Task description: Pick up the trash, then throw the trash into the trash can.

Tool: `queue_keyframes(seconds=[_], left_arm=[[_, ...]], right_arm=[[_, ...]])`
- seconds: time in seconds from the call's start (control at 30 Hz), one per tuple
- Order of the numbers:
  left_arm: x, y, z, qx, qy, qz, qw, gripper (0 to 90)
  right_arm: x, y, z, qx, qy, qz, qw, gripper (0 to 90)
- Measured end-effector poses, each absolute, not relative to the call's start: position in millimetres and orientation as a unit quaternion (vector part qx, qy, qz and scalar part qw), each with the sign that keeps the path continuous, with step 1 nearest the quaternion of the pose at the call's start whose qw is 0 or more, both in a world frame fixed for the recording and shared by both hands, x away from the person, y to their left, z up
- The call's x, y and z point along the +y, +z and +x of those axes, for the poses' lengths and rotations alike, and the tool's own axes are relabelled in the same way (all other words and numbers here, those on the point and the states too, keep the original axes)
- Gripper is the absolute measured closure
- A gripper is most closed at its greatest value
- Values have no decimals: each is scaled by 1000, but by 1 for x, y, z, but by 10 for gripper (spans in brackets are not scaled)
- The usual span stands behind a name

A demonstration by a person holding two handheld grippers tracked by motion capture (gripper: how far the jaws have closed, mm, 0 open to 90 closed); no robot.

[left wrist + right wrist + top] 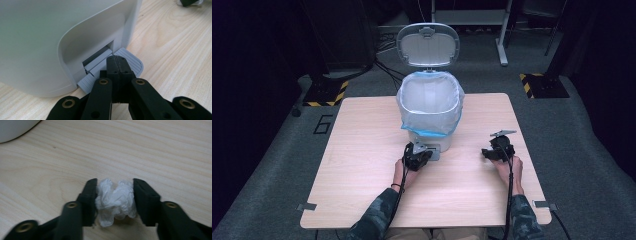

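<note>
- Nearest the lens in my left gripper view, the left tongs [117, 65] have their jaws pressed together with nothing between them, tips resting on the grey ribbed pedal [130, 60] at the foot of the white bin [50, 37]
- From the high view, that same left tongs [417, 156] sits right against the bin's base, and the bin lid [428, 45] stands raised upright behind the opening, so I judge the pedal is being pushed down to hold it open
- The bin carries a pale bag liner [430, 102] with a blue edge folded over the rim; as far as I can see, the inside looks bare
- My right tongs [115, 195] are clamped on a crumpled white paper wad [115, 201], one jaw on each side, held low over the wooden bench [150, 150]
- In the high view the right tongs [498, 150] are well apart from the bin, off to its right near the bench [362, 165] edge
- Progress, as I read it: the wad is grasped and the lid is up, so the opening and pick-up are done
- Left to do: carry the wad across and up over the rim, let go above the liner, then ease off the pedal so the lid can drop
- The thing to mind is keeping the left tongs pressing on the pedal while the right arm travels
</note>
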State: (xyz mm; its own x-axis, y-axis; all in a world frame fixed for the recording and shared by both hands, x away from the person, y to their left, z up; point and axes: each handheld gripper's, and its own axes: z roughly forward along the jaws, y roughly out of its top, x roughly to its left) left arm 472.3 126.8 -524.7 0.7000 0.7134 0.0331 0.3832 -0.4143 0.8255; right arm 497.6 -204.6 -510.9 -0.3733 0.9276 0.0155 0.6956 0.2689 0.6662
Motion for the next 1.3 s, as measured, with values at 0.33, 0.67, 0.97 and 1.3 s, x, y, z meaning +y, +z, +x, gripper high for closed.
queue_keyframes(seconds=[0.33, 0.67, 0.97, 1.3], left_arm=[[127, -525, 472, 336, 192, 817, 427, 900], [127, -525, 473, 336, 190, 817, 428, 900], [128, -525, 473, 339, 187, 816, 429, 900], [127, -525, 473, 342, 185, 815, 430, 900]], right_arm=[[-211, -509, 493, 774, 313, 517, 187, 749], [-213, -489, 485, 779, 336, 502, 171, 753], [-211, -468, 479, 788, 350, 478, 171, 759], [-206, -446, 471, 794, 359, 462, 167, 761]])
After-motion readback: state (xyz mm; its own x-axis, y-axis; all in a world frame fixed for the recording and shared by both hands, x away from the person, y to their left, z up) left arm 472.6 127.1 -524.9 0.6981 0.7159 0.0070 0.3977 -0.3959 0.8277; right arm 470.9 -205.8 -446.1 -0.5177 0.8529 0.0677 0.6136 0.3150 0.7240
